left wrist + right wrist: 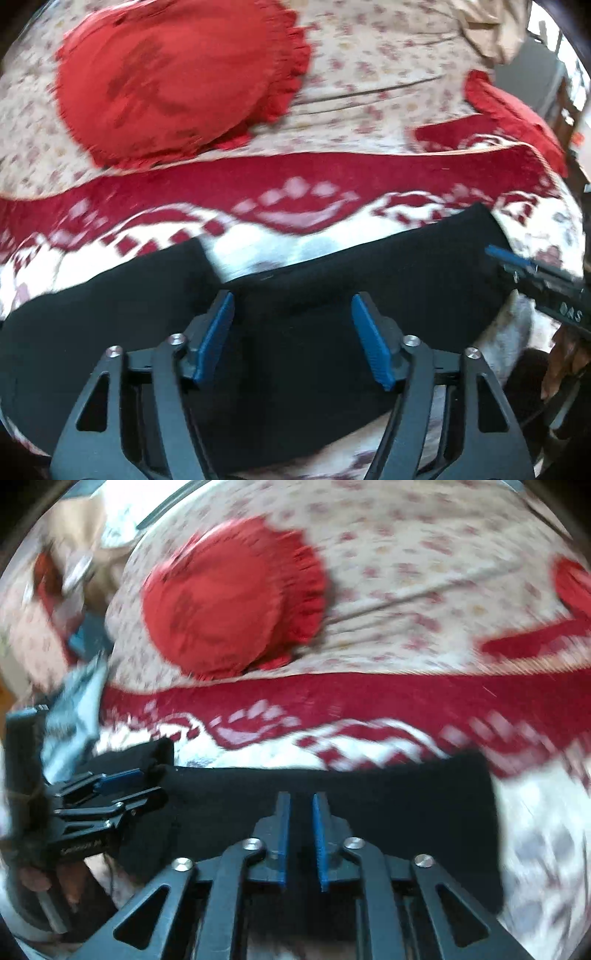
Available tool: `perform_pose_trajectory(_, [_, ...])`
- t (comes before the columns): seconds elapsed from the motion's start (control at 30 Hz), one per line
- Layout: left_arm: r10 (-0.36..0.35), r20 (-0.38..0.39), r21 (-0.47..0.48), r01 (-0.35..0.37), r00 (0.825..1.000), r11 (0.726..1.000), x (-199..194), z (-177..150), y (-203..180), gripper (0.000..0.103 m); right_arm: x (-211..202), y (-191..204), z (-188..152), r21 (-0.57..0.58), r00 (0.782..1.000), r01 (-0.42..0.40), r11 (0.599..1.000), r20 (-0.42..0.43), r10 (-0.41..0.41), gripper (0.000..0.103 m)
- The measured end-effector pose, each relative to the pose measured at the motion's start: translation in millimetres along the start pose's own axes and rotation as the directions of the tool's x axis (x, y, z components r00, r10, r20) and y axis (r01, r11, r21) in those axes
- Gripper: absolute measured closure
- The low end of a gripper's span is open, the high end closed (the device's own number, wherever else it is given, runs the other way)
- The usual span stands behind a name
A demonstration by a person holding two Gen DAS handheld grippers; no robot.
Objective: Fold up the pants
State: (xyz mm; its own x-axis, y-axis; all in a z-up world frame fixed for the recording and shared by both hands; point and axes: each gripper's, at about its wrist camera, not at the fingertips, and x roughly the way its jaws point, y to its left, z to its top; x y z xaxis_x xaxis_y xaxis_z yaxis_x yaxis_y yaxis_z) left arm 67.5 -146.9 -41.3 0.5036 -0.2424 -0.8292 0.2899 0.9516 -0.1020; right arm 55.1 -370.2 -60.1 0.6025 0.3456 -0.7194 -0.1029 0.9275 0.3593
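Pants (303, 332), black, lie across the lower half of both views on the red-and-white patterned blanket (280, 206), already doubled into a broad band with a straight far edge. We judge the fold well advanced, with a further fold or a smoothing pass in hand.

The left gripper (291, 332) hovers over the middle of the cloth, its jaws wide apart and holding nothing. In the right wrist view it appears at the left edge (122, 790), near a raised end of the fabric. The right gripper (301, 834) has its jaws drawn narrow, with a slim gap between the blue pads (283, 834). We cannot tell whether cloth is pinched there, since the fabric behind is uniformly black.

To do the step well, we:
- take both layers at the edge, not only the top one;
- keep the two grippers level so the far edge stays straight;
- carry the cloth low, so that the blanket is not dragged along.

Limits of view: both pictures are motion-blurred. The near edge of the pants is hidden under the gripper frames. Layer count and seams cannot be read in the black cloth. The red round cushion (177, 77) sits well apart in the upper left of the left wrist view, on the floral sheet (369, 66). Items at the upper left of the right wrist view are too smeared to name.
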Motion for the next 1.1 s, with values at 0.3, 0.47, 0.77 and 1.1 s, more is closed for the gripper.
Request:
perform_pose_trajectory(0.3, [-0.161,-0.068,0.111,0.168,0.985,0.980,30,36,-75,0.036,-40,-66,-41,0.239,0.997,0.078,0.968,-0.027,-0.073,0.052])
perform_pose_trajectory(0.47, [-0.233,-0.111,0.182,0.250,0.966,0.951,47,59,-115,0.035,-30,-74,-48,0.262,0.997,0.066,0.963,-0.055,-0.053,0.052])
perform_pose_trajectory(0.77, [-0.254,-0.239,0.220,0.307,0.937,0.926,102,86,-167,0.036,-15,-79,-46,0.317,0.999,-0.001,0.949,-0.036,0.013,0.051])
perform_pose_trajectory(1.1, [-0.226,-0.240,0.347,0.301,0.944,0.888,125,81,-205,0.046,-14,-92,-46,0.417,0.998,-0.056,0.907,0.026,0.050,0.059])
